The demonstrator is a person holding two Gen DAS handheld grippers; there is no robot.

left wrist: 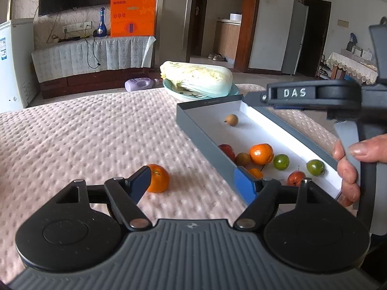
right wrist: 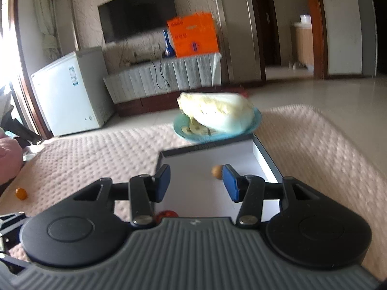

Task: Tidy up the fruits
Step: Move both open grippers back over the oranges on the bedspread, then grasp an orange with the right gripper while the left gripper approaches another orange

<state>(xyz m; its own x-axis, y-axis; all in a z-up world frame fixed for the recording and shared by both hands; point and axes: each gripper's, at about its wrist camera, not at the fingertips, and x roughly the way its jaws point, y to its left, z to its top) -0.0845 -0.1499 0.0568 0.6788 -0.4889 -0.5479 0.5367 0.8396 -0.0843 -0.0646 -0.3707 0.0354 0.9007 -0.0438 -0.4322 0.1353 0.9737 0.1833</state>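
Observation:
My left gripper (left wrist: 193, 183) is open low over the pink blanket. An orange (left wrist: 158, 178) lies on the blanket just beyond its left fingertip, not between the pads. To the right is a grey box (left wrist: 205, 130) with a white floor. It holds several fruits: an orange (left wrist: 261, 154), two green ones (left wrist: 281, 162), red ones (left wrist: 296, 178) and a brown one (left wrist: 231, 120) alone at the far end. My right gripper (right wrist: 196, 183) is open and empty above the box floor (right wrist: 193, 159). The brown fruit (right wrist: 217, 171) lies beyond its right pad.
A cabbage (left wrist: 196, 78) lies on a teal plate (right wrist: 256, 120) behind the box. A hand (left wrist: 350, 166) grips the right tool's handle over the box's near corner. A small orange fruit (right wrist: 20, 192) sits on the blanket at far left.

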